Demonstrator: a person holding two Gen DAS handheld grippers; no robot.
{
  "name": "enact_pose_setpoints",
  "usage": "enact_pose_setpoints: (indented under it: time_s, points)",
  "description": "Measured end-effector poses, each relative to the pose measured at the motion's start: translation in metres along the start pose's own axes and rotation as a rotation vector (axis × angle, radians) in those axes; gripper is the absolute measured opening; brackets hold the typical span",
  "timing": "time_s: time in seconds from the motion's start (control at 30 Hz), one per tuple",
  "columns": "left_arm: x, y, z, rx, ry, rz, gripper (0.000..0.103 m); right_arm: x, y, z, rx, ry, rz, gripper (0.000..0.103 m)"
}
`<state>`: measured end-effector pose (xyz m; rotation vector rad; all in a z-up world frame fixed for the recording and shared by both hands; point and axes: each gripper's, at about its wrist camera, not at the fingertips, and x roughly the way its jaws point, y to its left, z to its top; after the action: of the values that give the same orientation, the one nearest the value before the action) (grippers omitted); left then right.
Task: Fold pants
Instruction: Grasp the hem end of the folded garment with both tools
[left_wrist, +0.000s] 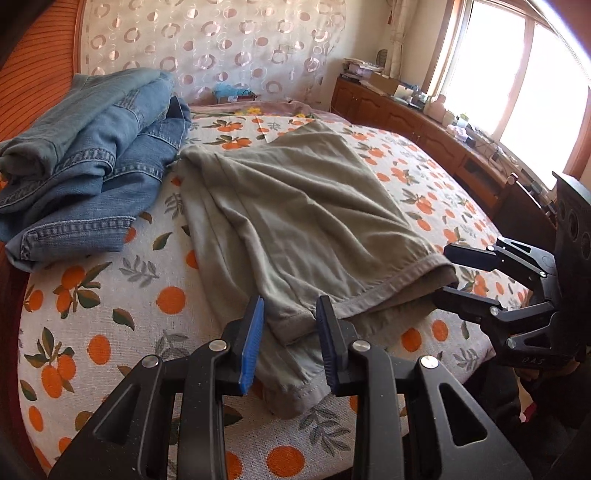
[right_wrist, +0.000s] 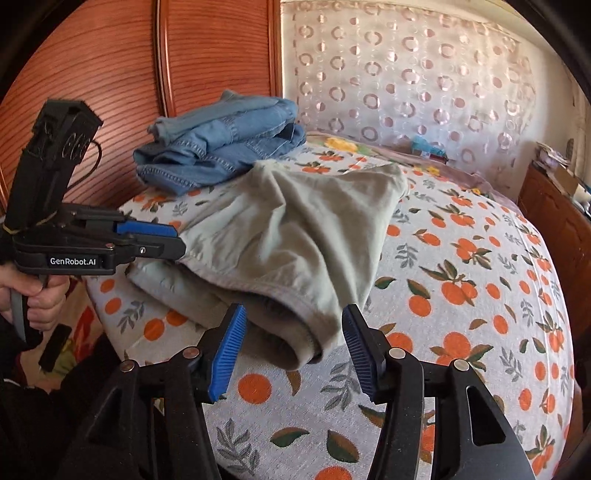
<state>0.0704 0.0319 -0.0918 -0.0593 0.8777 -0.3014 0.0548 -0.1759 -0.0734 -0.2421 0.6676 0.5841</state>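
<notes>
Open bedspread (right_wrist: 461, 295) to the right of the olive pants (right_wrist: 295, 236), flat and bare out to the far right edge. Blocked on the far left by a heap of folded jeans (left_wrist: 92, 155), touching the pants' far left corner. Walled in beyond by the headboard (right_wrist: 406, 74) and, far right, a cluttered wooden cabinet (left_wrist: 424, 122). Narrow strip of bare cover near left, below the jeans.

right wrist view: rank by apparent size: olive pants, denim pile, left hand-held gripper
1. olive pants, clearly largest.
2. denim pile and left hand-held gripper: look alike in extent; the gripper is nearer the camera, so unranked.
</notes>
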Motion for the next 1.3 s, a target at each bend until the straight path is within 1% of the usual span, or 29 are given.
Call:
enact_pose_setpoints:
  time_s: [0.1,0.2,0.23,0.27,0.3,0.37,0.47,0.6,0.67,0.83,0.93,1.03,1.1,1.17,1.3]
  points:
    - [0.005,0.003,0.000,-0.012,0.014,0.002,0.030,0.007,0.003,0.001,-0.016,0.027,-0.023,0.056]
    - [0.007,0.002,-0.002,-0.006,0.013,-0.001,0.030,0.010,0.003,0.003,-0.006,0.030,-0.037,0.056]
    - [0.007,0.001,-0.002,0.001,0.010,-0.001,0.028,0.010,0.002,0.003,0.002,0.024,-0.039,0.056]
    - [0.007,0.000,-0.003,0.009,0.007,-0.004,0.021,0.010,0.001,0.004,0.009,0.015,-0.035,0.047]
    - [0.006,-0.002,-0.003,0.015,0.004,-0.007,0.015,0.010,0.000,0.004,0.013,0.012,-0.028,0.041]
    - [0.002,-0.006,-0.003,0.035,-0.015,-0.006,0.011,0.010,0.000,0.002,0.011,0.004,-0.039,0.024]
    - [-0.009,-0.008,-0.001,0.033,-0.051,-0.022,0.008,0.007,-0.002,0.000,0.022,-0.014,-0.027,0.016]
    - [-0.032,-0.008,0.002,0.009,-0.103,-0.037,0.007,0.000,-0.006,-0.003,0.043,-0.031,0.000,0.015]
    - [-0.041,-0.007,0.000,0.000,-0.111,-0.041,0.007,-0.004,-0.006,-0.005,0.050,-0.039,0.022,0.015]
    - [-0.048,-0.006,-0.020,-0.014,-0.080,-0.030,0.007,-0.011,-0.001,-0.012,0.041,-0.043,0.068,0.015]
    - [-0.040,0.000,-0.031,-0.038,-0.040,-0.024,0.007,-0.014,0.004,-0.016,0.034,-0.037,0.087,0.015]
    - [-0.028,0.005,-0.041,-0.059,-0.006,-0.011,0.007,-0.013,0.006,-0.018,0.028,-0.017,0.084,0.015]
    - [-0.025,0.009,-0.042,-0.068,-0.002,0.018,0.007,-0.010,0.004,-0.018,0.035,0.001,0.065,0.015]
    - [-0.027,0.013,-0.040,-0.088,-0.006,0.004,0.007,-0.012,0.000,-0.019,0.062,0.014,0.084,0.016]
    - [-0.036,0.018,-0.038,-0.088,-0.031,0.035,0.010,-0.025,0.000,-0.020,0.074,0.001,0.088,0.018]
